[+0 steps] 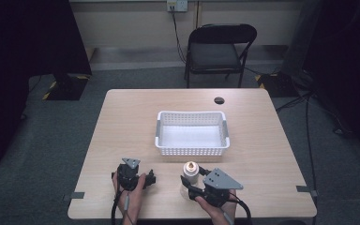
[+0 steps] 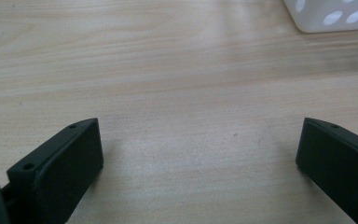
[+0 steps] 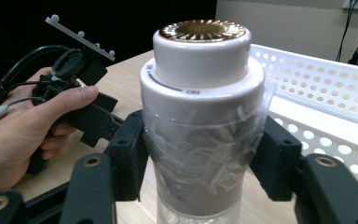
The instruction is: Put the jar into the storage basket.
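I've got the right gripper (image 3: 200, 154) clamped on the bottle (image 3: 200, 121) below its cap, upright on the bench (image 1: 122, 126) just in front of the basket (image 1: 192, 149), probably its destination; left gripper (image 2: 200, 163) jaws wide, parked clear.

White, gold-capped bottle (image 3: 200, 116); white perforated basket (image 3: 335, 88)

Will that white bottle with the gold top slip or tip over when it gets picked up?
The bottle looks rigid, so it probably won't squash. Its crinkly clear wrap may be a bit slippery under the right gripper, whose jaws press on both sides. It stands tall and narrow, so a nudge might tip it.
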`<action>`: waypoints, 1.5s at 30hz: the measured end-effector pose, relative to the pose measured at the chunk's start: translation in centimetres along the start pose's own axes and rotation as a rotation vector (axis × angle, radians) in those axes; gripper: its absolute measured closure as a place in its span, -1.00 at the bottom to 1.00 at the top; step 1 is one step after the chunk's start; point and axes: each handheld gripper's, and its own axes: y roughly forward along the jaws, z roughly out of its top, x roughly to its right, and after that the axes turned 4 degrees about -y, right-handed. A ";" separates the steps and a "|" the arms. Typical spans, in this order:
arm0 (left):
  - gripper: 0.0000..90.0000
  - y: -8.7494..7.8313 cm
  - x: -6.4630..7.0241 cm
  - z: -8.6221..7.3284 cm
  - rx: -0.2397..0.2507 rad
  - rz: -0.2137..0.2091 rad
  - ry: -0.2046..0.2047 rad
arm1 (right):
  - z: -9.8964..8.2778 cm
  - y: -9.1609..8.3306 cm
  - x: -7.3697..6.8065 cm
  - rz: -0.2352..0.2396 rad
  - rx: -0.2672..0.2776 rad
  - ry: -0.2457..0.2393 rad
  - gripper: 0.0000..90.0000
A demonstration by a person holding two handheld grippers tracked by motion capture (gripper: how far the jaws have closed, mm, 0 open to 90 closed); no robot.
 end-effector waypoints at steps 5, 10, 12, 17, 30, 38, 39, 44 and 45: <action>-1.00 0.0 0.0 0.0 0.000 0.000 0.000 | 0.0 0.0 -0.1 -0.013 0.000 -0.021 0.00; -1.00 0.0 0.0 0.0 0.000 0.000 0.000 | 0.0 0.0 -0.2 -0.017 0.003 -0.020 0.00; -1.00 0.0 0.0 0.0 0.000 0.000 0.000 | 0.0 0.0 -0.2 -0.017 0.002 -0.023 0.00; -1.00 0.0 0.0 0.0 0.000 0.000 0.000 | 0.1 0.0 -0.2 -0.022 -0.004 -0.023 0.01; -1.00 0.0 0.0 0.0 0.000 0.000 0.000 | 0.9 -0.2 0.2 -0.035 -0.022 -0.002 0.01; -1.00 0.0 0.0 0.0 0.000 0.000 0.000 | 1.8 0.0 0.7 -0.037 -0.032 -0.004 0.01; -1.00 0.0 0.0 0.0 0.000 0.000 0.000 | 1.9 0.1 0.7 -0.040 -0.032 -0.002 0.01; -1.00 0.0 0.0 0.0 0.000 0.000 0.000 | 2.5 0.2 1.1 -0.045 -0.031 -0.004 0.01; -1.00 0.0 0.0 0.0 0.000 0.000 0.000 | 2.7 0.2 1.1 -0.045 -0.033 -0.008 0.01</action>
